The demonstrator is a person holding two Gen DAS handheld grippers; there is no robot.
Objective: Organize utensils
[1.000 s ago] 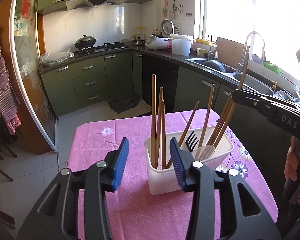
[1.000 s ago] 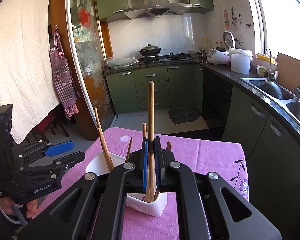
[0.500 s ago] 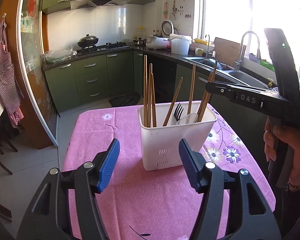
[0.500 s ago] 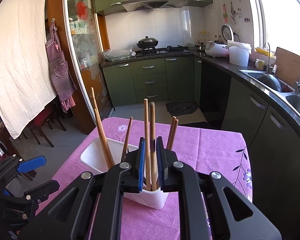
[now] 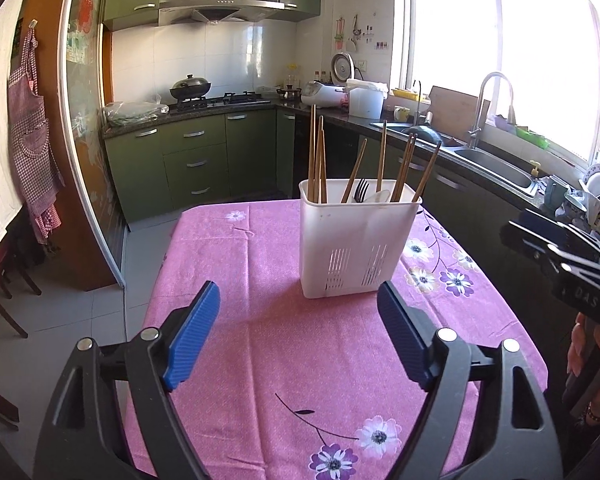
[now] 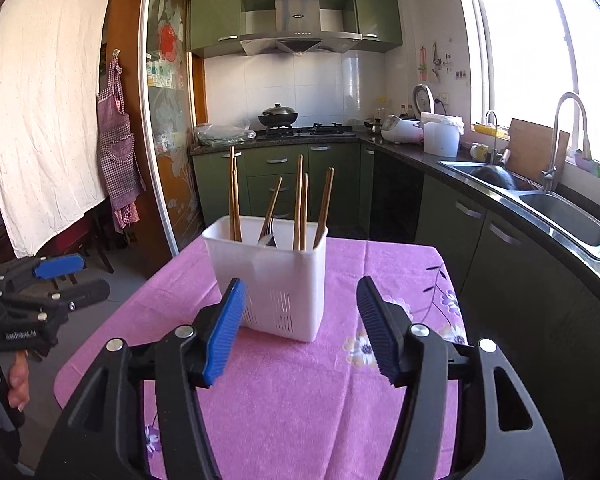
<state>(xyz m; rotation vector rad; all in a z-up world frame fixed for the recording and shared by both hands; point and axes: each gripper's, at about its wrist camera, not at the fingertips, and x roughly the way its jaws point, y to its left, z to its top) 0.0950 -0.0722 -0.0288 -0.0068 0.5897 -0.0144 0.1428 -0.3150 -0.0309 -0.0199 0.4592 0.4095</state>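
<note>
Both grippers hang empty: the left gripper (image 5: 299, 336) with jaws wide, the right gripper (image 6: 300, 328) likewise, each having just been opening with nothing between the pads. The white holder (image 5: 356, 240) stands toward the tabletop's far right corner on the pink cloth (image 5: 260, 340), chopsticks (image 6: 300, 204) and a fork (image 5: 361, 191) upright inside. Sorting looks finished; next likely withdrawal. "DAS" reads on the right tool's body.
</note>
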